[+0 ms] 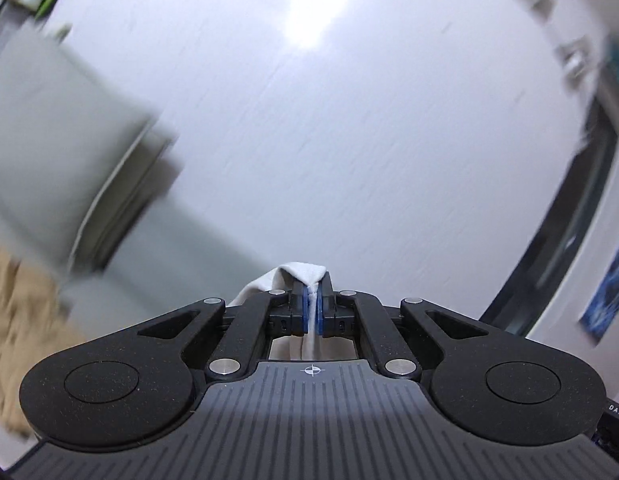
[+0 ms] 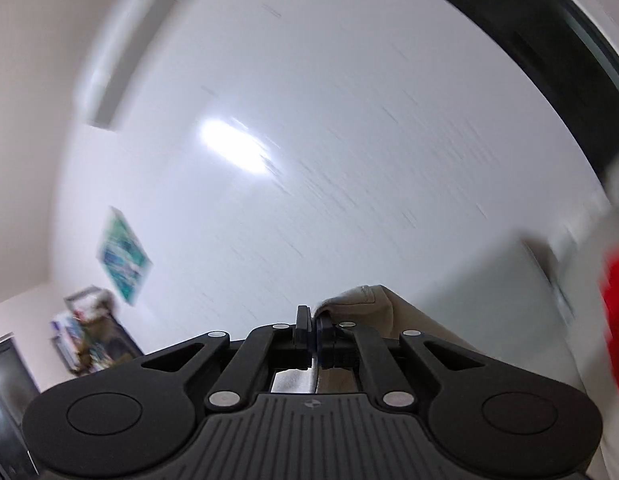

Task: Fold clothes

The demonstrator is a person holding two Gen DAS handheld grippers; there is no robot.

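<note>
My left gripper [image 1: 312, 286] is shut on a fold of white cloth [image 1: 297, 274] that pokes up over the blue pads and hangs down behind them. My right gripper [image 2: 312, 320] is shut on a beige-white fold of cloth [image 2: 365, 300] that bulges to the right of its fingers. Both grippers are raised over a white table [image 1: 349, 140], which also fills the right wrist view [image 2: 329, 140]. Both views are motion-blurred. A folded grey-green garment [image 1: 61, 152] lies on the table at the left.
A tan crumpled cloth [image 1: 17, 320] lies at the lower left. The table's dark edge [image 1: 569, 220] curves along the right. A red and white blurred shape [image 2: 617, 300] is at the right edge. Pictures [image 2: 123, 256] and clutter [image 2: 85, 332] stand beyond the table.
</note>
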